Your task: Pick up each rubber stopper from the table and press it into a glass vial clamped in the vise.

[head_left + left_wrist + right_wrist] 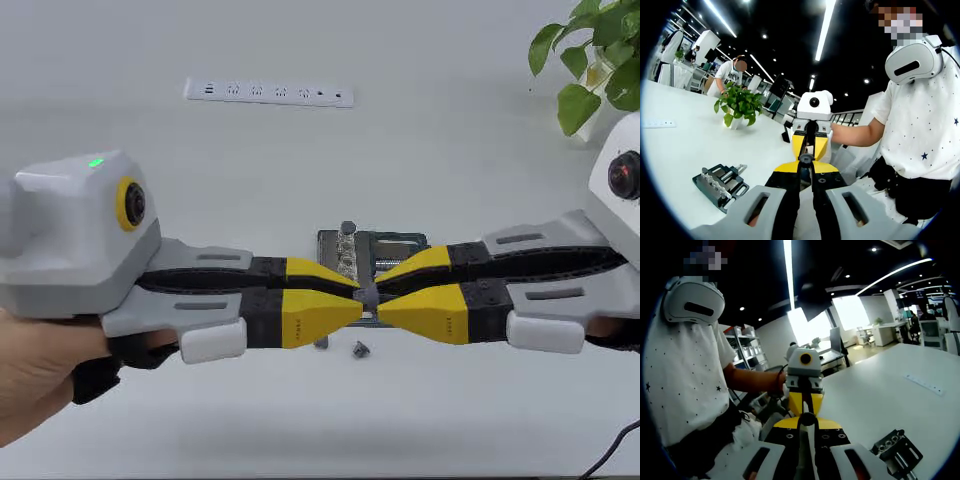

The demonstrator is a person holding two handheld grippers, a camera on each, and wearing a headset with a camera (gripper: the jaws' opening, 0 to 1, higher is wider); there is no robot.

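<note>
My left tongs (pixel 356 296) and right tongs (pixel 380 297) meet tip to tip, both closed on one rubber stopper (pixel 368 295) above the vise (pixel 400 243); another stopper (pixel 361 349) lies on the desk (pixel 300 420).

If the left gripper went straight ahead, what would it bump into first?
Probably the small grey stopper at the left gripper's tip, with the right gripper nose to nose just behind it.
</note>
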